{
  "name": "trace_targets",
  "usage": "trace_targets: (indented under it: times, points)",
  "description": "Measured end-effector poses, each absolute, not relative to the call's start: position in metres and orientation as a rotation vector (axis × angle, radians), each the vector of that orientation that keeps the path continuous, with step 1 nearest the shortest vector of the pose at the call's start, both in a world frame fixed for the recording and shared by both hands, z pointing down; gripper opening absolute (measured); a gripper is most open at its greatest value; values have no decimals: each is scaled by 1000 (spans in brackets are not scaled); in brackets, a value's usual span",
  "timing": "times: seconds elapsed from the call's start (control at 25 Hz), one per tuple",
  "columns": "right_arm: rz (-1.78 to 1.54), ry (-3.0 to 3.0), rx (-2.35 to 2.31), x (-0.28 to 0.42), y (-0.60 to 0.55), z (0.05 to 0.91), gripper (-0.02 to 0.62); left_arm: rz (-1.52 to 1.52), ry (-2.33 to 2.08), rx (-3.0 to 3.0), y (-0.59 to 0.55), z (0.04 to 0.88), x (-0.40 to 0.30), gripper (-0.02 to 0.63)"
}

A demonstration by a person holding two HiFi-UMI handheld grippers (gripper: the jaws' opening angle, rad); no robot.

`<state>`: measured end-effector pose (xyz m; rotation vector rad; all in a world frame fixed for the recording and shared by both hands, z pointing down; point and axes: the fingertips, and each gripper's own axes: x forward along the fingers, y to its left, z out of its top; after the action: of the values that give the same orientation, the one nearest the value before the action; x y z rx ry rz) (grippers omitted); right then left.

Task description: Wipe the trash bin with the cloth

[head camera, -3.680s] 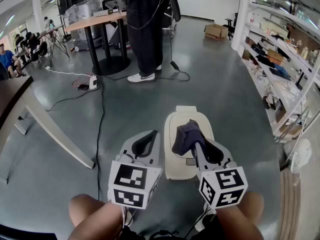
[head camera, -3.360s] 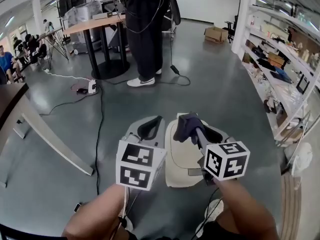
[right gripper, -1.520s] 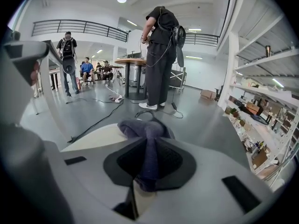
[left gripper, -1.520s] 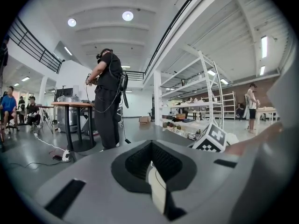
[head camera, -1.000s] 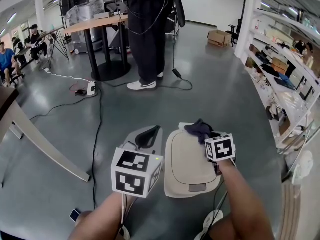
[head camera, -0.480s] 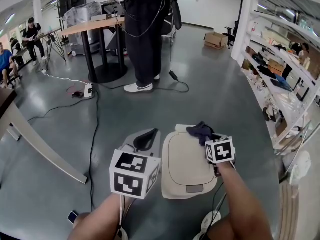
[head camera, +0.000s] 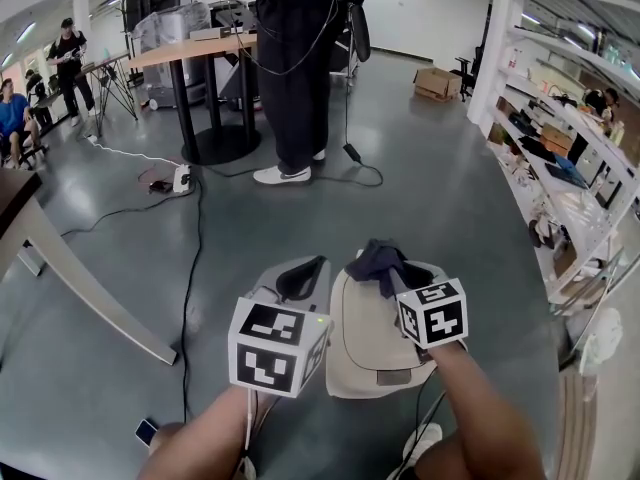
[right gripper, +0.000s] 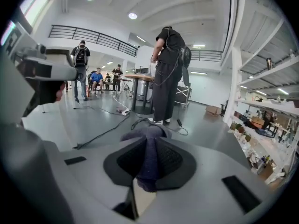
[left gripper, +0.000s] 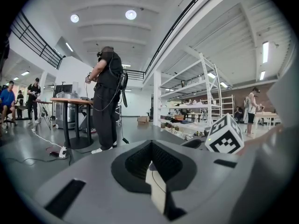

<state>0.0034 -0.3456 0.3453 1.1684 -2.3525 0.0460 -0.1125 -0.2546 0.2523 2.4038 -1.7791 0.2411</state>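
The trash bin (head camera: 365, 343) is beige with a flat lid and stands on the grey floor right in front of me. My right gripper (head camera: 386, 271) hangs over the far end of the lid, shut on a dark blue cloth (head camera: 375, 257). In the right gripper view the cloth (right gripper: 148, 158) is bunched between the black pads and spills out ahead of that gripper (right gripper: 148, 146). My left gripper (head camera: 303, 277) hovers just left of the bin, apart from it. Its jaws meet with nothing between them in the left gripper view (left gripper: 152, 160).
A person in black (head camera: 292, 68) stands by a pedestal table (head camera: 205, 58) straight ahead. Cables (head camera: 192, 238) and a power strip (head camera: 182, 179) lie on the floor to the left. A slanted table leg (head camera: 95, 288) is at the left, shelving (head camera: 560, 158) along the right.
Over the last second my right gripper has carried the cloth from the lid's far right corner leftward and a little up. The left gripper has barely moved.
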Motion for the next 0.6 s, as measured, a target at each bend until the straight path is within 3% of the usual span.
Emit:
trace_targets:
  times: [0.28, 0.6]
  points:
    - [9, -2392, 984, -45, -311, 355, 52, 244, -1795, 2397, -252, 251, -118, 0]
    - [-4, -2301, 874, -54, -304, 391, 52, 228, -1819, 2378, -251, 250, -128, 0]
